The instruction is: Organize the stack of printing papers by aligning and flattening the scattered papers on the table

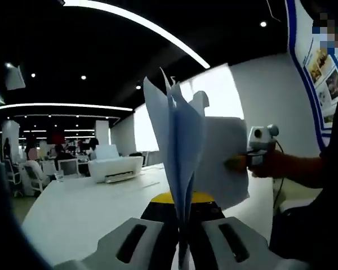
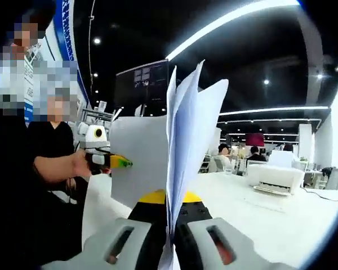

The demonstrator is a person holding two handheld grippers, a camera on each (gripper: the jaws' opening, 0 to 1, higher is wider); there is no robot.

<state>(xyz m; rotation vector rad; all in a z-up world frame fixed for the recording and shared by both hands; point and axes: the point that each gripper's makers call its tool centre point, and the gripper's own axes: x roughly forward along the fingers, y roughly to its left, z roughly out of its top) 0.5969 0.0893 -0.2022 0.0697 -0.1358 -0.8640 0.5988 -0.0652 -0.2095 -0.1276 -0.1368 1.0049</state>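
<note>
Above the white table [image 1: 73,214], you held the stack of papers [image 1: 183,152] upright between your two grippers, one at each end, so that the sheets hung on edge and could be squared up against each other before going back down. Your left gripper [image 1: 183,242] was clamped on one edge of the stack, its jaws pressed onto the sheets that ran straight up the left gripper view. Your right gripper [image 2: 172,242] was closed on the opposite edge in the same way. Each gripper also appeared in the other's view, off to the side with a hand behind it, gripping the far edge of the sheets. Holding both ends clear of the table, I judged, was meant to let loose sheets settle level. The papers looked far from aligned: the top corners fanned apart at different heights, some sheets bluish in the shade, one broad sheet bowed outward. A white printer [image 2: 273,179] sat farther along the table, well apart from the stack
</note>
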